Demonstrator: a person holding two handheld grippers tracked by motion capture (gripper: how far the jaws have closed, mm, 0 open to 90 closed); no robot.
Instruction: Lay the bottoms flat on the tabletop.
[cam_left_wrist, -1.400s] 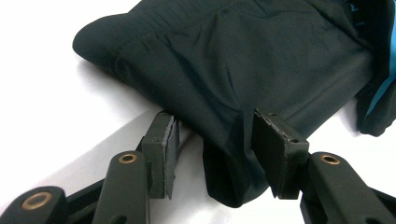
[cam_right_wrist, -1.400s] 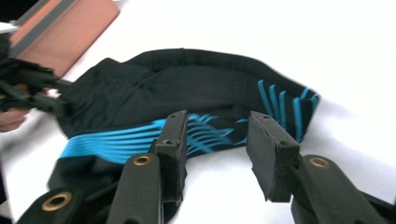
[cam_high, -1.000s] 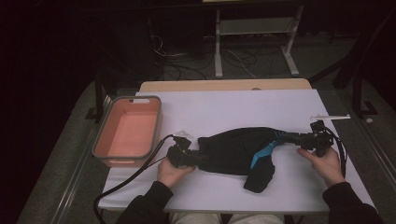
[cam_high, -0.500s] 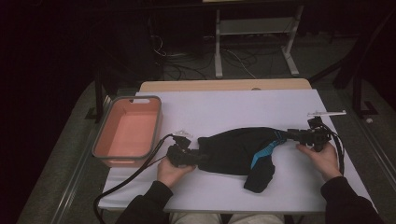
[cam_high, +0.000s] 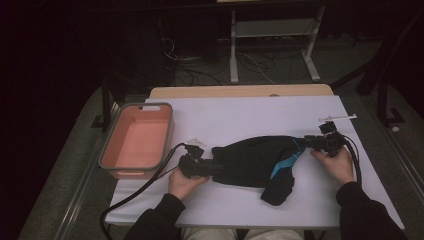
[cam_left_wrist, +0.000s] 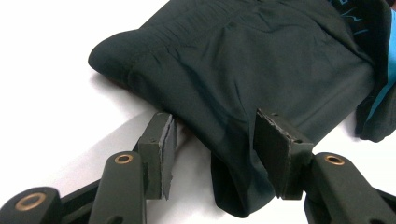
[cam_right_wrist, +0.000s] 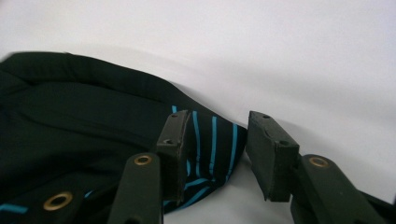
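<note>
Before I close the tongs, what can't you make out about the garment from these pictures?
- High view: the black garment with turquoise stripes is dark on dark, so its type and folds are unreadable.
- Left gripper view: the bottom edge cuts off the cloth fold hanging between the left tongs.
- Right gripper view: the left pad covers part of the striped edge, so contact with the right tongs is unclear.

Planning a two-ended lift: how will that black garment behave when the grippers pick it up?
The black garment lies wrinkled and folded flat, so it will probably sag between grips. Its thin fabric looks light, and its smooth sheen suggests it may slip.
</note>
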